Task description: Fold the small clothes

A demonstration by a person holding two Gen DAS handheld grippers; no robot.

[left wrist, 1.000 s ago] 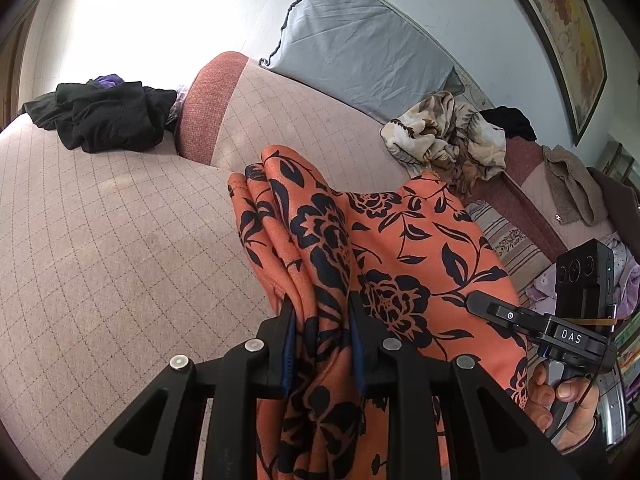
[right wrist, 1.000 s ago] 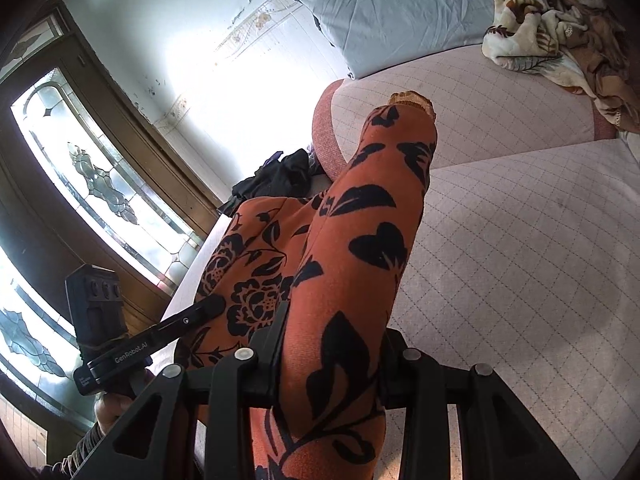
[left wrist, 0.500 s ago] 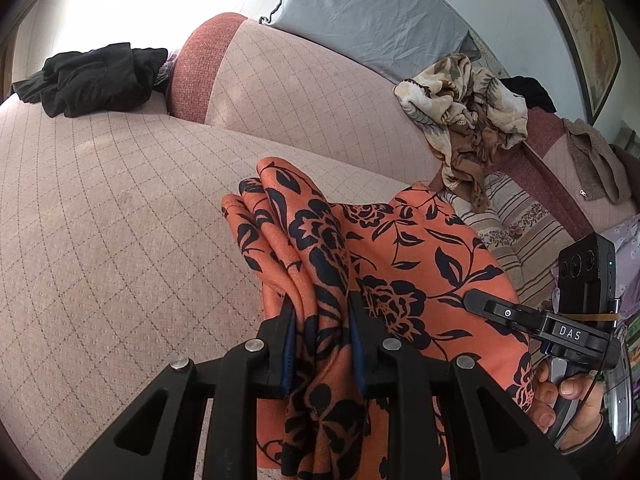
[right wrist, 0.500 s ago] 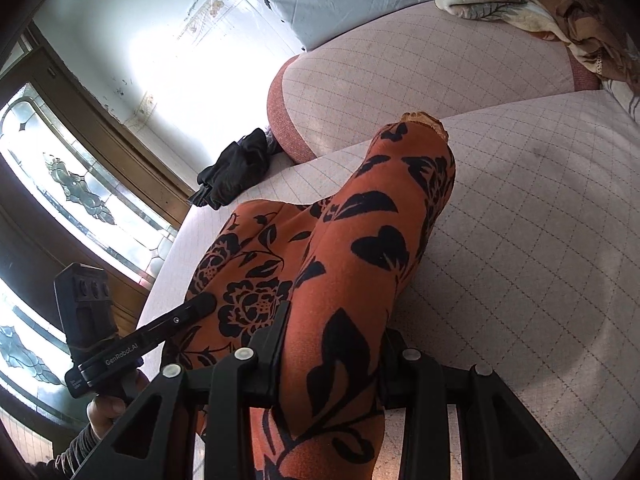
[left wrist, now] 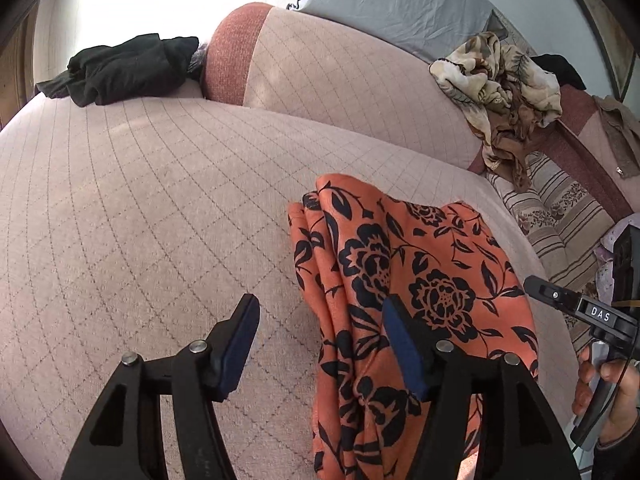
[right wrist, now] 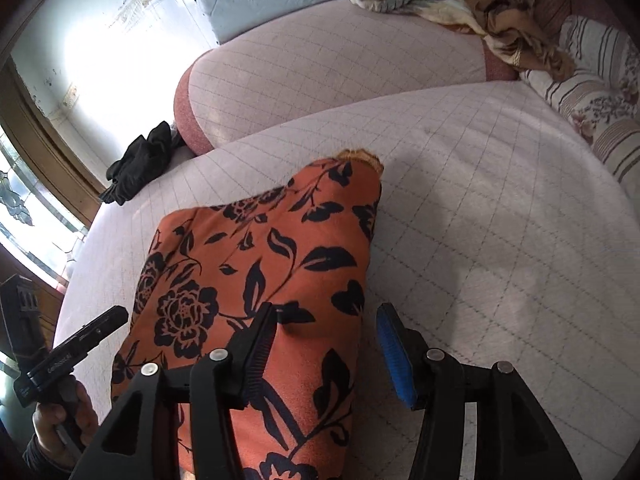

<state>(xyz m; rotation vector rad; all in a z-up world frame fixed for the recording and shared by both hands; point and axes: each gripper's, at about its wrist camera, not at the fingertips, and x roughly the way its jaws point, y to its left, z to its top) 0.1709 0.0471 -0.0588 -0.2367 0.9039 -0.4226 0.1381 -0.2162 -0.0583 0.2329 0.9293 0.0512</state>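
**A:** What do you have in front of you?

**B:** You have one orange garment [left wrist: 404, 280] printed with black roses and leaves, lying on the pale quilted cushion [left wrist: 160, 208].

**A:** How does it lie?

**B:** Folded over on itself. In your left view its left edge bunches into several lengthwise pleats; the rest spreads flatter to the right. In your right view it narrows toward a far corner, where a paler, yellowish underside [right wrist: 360, 157] peeks out.

**A:** Flat?

**B:** Mostly on the cushion, but puffed and rumpled, with soft folds. The near end runs out of view below, so you cannot tell how it finishes there.
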